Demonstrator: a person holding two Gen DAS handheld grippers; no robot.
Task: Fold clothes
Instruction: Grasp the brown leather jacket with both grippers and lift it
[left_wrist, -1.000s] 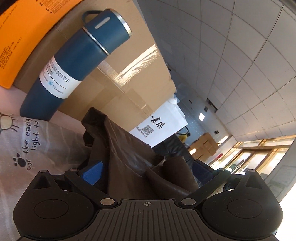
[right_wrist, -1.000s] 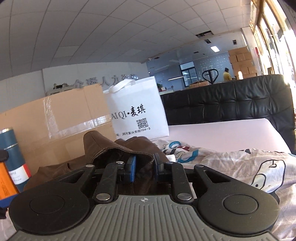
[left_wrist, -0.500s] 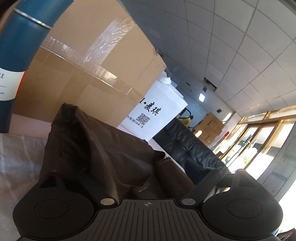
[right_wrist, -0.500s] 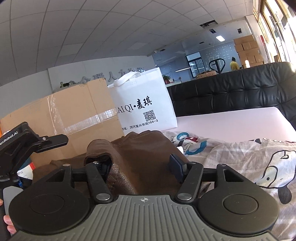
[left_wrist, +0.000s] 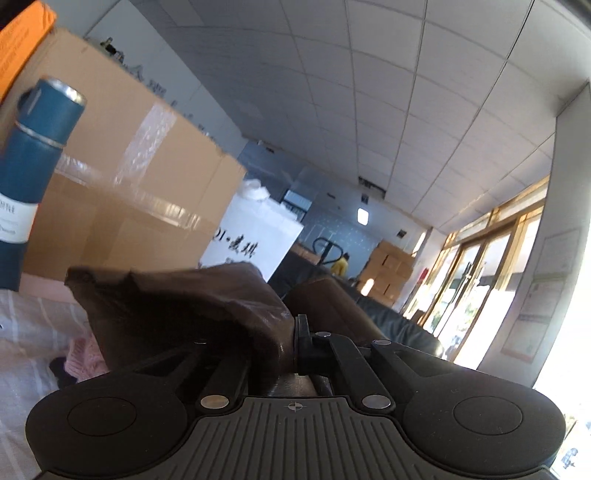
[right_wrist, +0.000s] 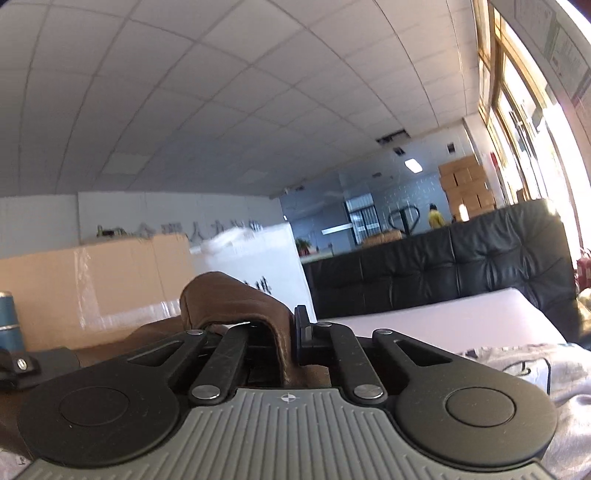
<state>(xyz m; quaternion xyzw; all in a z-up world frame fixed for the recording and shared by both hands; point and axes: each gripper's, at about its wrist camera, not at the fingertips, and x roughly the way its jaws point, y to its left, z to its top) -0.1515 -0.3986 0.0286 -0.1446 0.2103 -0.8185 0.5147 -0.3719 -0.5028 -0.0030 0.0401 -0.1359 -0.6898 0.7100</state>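
A dark brown garment (left_wrist: 177, 306) is held up off the bed by both grippers. My left gripper (left_wrist: 284, 343) is shut on a fold of it; the cloth drapes over and hides the left finger. In the right wrist view my right gripper (right_wrist: 286, 339) is shut on another edge of the brown garment (right_wrist: 236, 299), which humps up just ahead of the fingers. Part of the left gripper's black body (right_wrist: 33, 363) shows at the left edge of that view.
A blue vacuum bottle (left_wrist: 33, 173) and a taped cardboard box (left_wrist: 122, 192) stand at the back left, with a white printed bag (left_wrist: 255, 240) beside them. A black leather headboard (right_wrist: 443, 273) lies ahead. Printed bedding (right_wrist: 535, 365) and pink cloth (left_wrist: 85, 362) lie on the bed.
Both grippers were open half a second ago and have closed on the brown garment. Both views have tilted upward, and the garment has risen with them.
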